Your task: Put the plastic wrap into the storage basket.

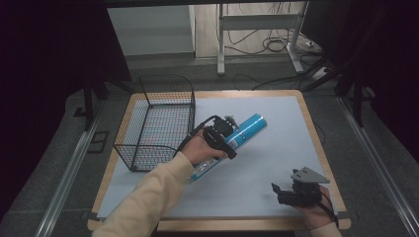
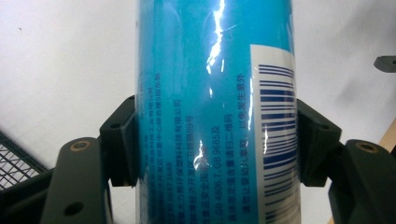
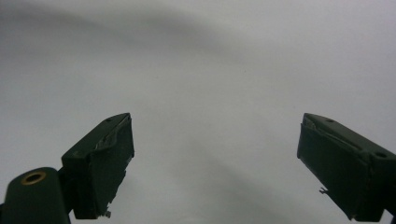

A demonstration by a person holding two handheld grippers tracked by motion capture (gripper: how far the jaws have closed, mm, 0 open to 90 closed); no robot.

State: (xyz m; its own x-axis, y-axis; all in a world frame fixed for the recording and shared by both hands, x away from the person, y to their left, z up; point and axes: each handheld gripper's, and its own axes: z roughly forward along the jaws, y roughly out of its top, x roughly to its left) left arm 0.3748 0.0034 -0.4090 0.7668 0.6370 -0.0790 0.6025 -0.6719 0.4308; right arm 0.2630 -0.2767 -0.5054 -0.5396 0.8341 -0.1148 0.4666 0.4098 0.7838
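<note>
My left gripper (image 1: 228, 134) is clamped on the blue can (image 1: 247, 129); in the left gripper view the two black pads (image 2: 122, 140) press on both sides of the can (image 2: 210, 93), one on the printed text and the other on the barcode label. I hold the can tilted, just beside the wire basket (image 1: 154, 123), on its right side, and above the pale mat (image 1: 276, 163). One end of the can points away from the basket toward the far right, the other end comes out under my left hand (image 1: 200, 150) on the near side. I cannot tell if the can touches the mat. My right gripper (image 1: 282, 191) is well apart from the basket, near the front right corner of the mat, with the grey plate (image 1: 309, 175) on top. Its jaws stand wide apart in the right gripper view, with nothing between them, and behind them is the plain pale mat (image 3: 210, 93). A corner of the basket (image 2: 16, 158) is visible low at the left in the left gripper view.
</note>
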